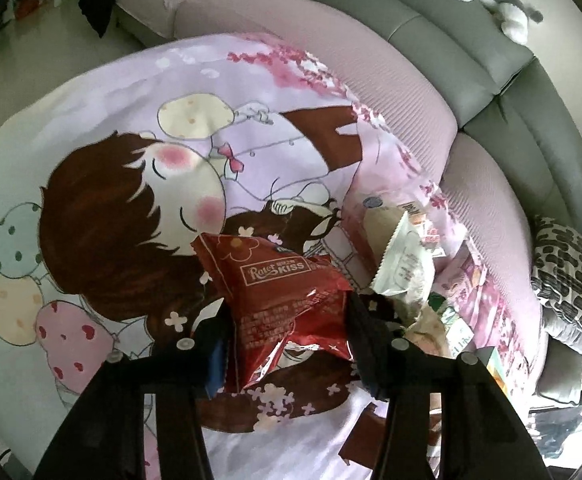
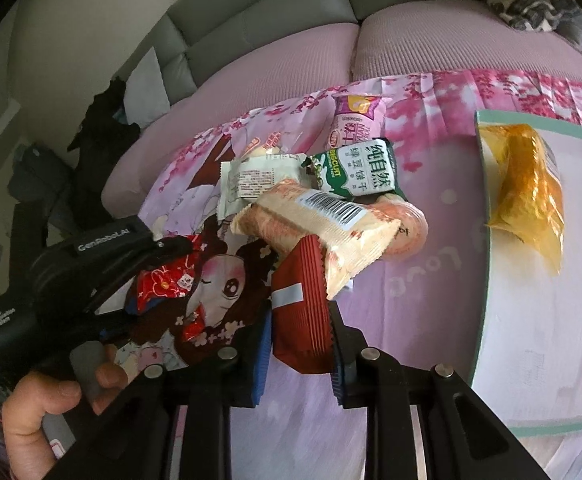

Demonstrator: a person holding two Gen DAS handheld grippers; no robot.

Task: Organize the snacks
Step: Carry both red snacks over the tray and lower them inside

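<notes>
The left gripper (image 1: 287, 332) pinches a red Roter Kiss packet (image 1: 279, 280) across its middle, its crinkled foil bulging ahead of the fingertips over the cartoon-print sheet (image 1: 111, 168). The right gripper (image 2: 299, 344) is pressed onto a dark red ridged packet (image 2: 301, 312), whose far end touches a beige barcoded packet (image 2: 315, 220) in the heap. Beyond that lie a green biscuit packet (image 2: 355, 174) and a white wrapper (image 2: 247, 184); off to the right, an orange packet (image 2: 527, 188) rests on a teal-rimmed tray (image 2: 487, 264). Probably best to lift each packet straight clear before swinging it, so the heap stays undisturbed.
</notes>
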